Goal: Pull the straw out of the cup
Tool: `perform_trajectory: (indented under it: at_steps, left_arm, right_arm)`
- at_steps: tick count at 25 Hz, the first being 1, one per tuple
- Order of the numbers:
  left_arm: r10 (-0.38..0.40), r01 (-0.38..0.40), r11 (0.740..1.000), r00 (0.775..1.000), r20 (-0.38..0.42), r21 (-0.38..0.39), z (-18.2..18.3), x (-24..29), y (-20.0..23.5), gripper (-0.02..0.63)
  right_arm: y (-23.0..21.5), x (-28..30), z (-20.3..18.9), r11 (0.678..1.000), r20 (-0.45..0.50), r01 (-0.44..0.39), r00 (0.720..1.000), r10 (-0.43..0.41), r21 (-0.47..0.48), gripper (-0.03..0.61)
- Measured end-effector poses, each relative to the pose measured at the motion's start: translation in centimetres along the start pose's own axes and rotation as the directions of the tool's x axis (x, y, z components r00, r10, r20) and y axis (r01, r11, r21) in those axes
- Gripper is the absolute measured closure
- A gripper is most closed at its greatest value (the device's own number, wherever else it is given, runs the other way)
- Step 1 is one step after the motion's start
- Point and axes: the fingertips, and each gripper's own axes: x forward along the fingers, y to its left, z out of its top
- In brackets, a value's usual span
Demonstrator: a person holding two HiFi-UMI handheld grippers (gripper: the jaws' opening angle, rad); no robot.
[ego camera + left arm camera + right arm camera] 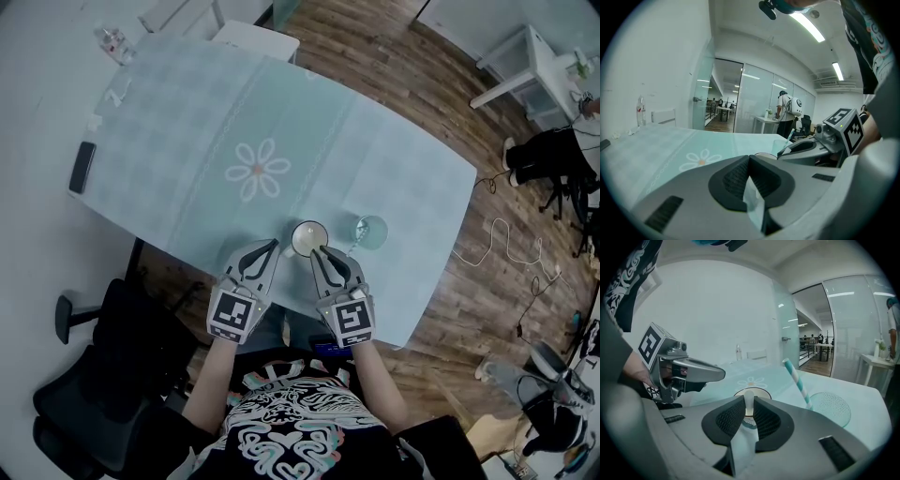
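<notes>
A white cup (307,237) stands near the table's front edge. Just to its right is a clear glass (371,232) with a teal-and-white striped straw (798,379) leaning in it. My right gripper (748,401) is at the cup's near side. Its pads are pressed on a white upright piece that looks like the cup's handle (748,398). My left gripper (272,246) rests just left of the cup. Its jaws are together, nothing is between them, and it is not touching the cup. From the left gripper view the straw (790,136) shows beyond the right gripper (787,150).
The teal tablecloth (258,171) has a flower print in the middle. A dark phone (82,167) lies by the left edge and a water bottle (111,42) stands at the far left corner. A black chair (112,375) sits to my left.
</notes>
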Motion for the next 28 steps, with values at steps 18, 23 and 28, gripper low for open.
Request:
perform_trajectory:
  at_steps: [18, 23, 28]
  left_arm:
    - [-0.002, 0.001, 1.000, 1.000, 0.031, 0.024, 1.6, -0.3, -0.6, 0.611]
    - [0.007, -0.008, 0.999, 0.999, 0.040, 0.033, 2.0, -1.0, -0.1, 0.611]
    - [0.008, -0.011, 0.999, 0.999, 0.054, 0.043, 2.7, -1.4, 0.3, 0.611]
  right_arm:
    - [0.2, -1.8, 1.3, 1.000, 0.040, -0.010, 0.999, 0.010, -0.010, 0.511]
    - [0.5, -1.9, 2.1, 1.000, 0.049, -0.005, 0.999, 0.006, -0.023, 0.511]
    - [0.5, -2.0, 3.0, 0.999, 0.063, 0.013, 0.998, -0.011, -0.043, 0.511]
